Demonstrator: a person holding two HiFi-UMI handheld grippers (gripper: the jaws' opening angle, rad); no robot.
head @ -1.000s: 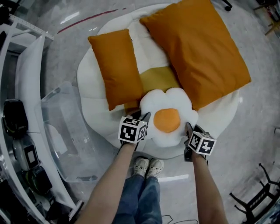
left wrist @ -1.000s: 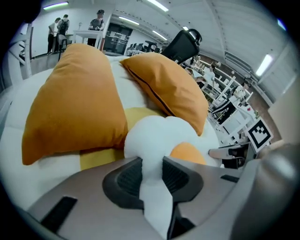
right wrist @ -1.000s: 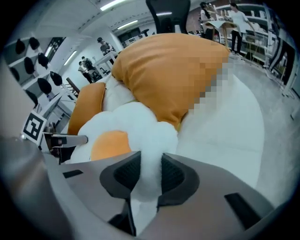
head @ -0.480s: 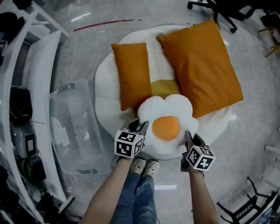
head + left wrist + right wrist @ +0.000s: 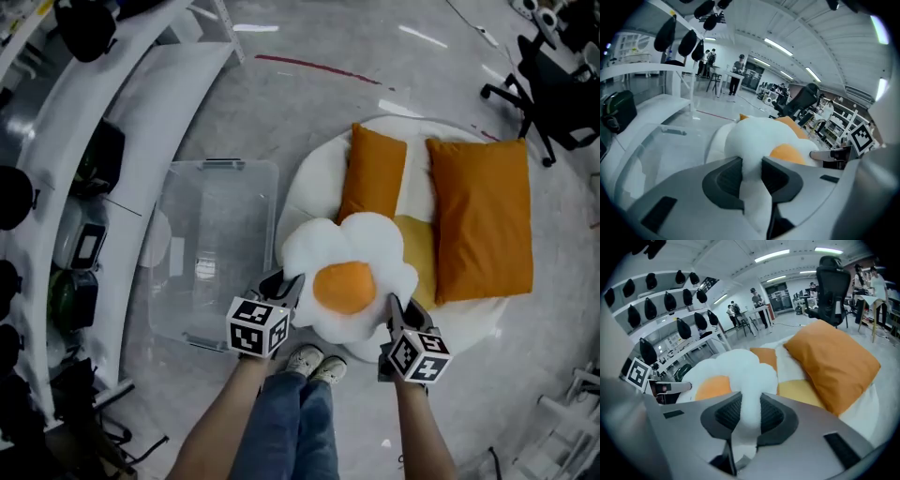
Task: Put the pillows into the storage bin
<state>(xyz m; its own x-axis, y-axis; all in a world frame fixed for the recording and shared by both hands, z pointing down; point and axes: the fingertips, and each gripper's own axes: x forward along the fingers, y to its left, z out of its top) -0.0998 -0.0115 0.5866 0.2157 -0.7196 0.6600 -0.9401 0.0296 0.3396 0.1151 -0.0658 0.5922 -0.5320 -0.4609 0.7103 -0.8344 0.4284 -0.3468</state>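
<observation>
A fried-egg pillow, white with an orange yolk, hangs between both grippers over the near edge of a round white cushion. My left gripper is shut on its left rim, and the white fabric is pinched between the pads in the left gripper view. My right gripper is shut on the right rim. A small orange pillow and a large orange pillow lie on the cushion. The clear storage bin stands open just left of the egg pillow.
White shelving with dark objects runs along the left, beside the bin. A black office chair stands at the far right. The person's shoes are below the egg pillow. People stand at tables in the distance.
Both grippers have carried the egg pillow up and leftward off the cushion's front, closer to the bin. The view has swung, so the bin now lies directly beside the pillow.
</observation>
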